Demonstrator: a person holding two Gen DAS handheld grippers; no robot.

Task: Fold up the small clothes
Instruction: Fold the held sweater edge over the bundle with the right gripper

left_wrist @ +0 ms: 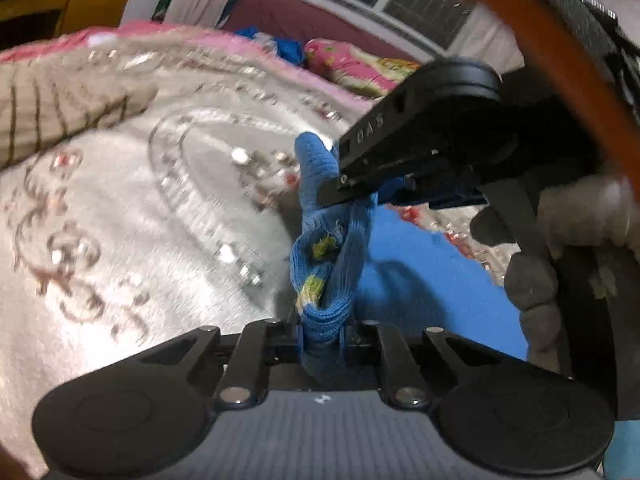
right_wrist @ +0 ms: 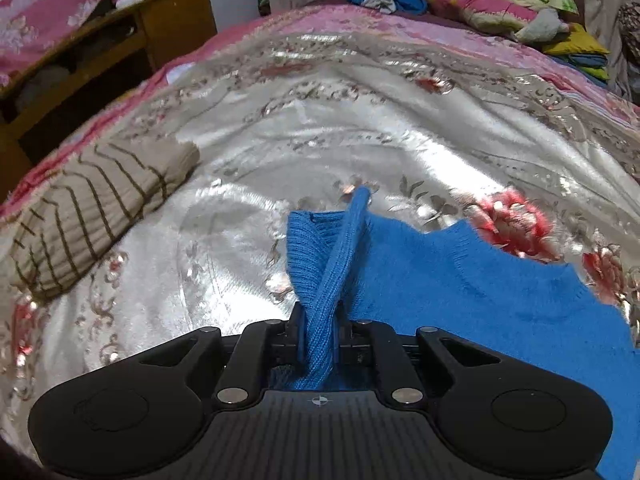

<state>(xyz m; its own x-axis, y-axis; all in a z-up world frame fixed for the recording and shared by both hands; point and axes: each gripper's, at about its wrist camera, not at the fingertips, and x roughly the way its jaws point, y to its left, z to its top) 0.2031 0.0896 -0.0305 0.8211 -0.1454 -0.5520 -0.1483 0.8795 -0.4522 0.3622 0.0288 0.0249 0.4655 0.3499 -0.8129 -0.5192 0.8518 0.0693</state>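
While both grippers pinch the blue sweater [right_wrist: 460, 280], only the left view shows the right gripper [left_wrist: 340, 192]

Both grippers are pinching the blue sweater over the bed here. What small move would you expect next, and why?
Probably carry the pinched edge across over the sweater's flat part and lay it down. Both the left gripper and right gripper are shut on bunched folds of the blue sweater, whose body lies flat on the bedspread.

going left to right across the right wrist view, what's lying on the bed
striped beige knit → blue sweater, a fold of it pinched in the right gripper → pink floral pillow at the far right, behind.
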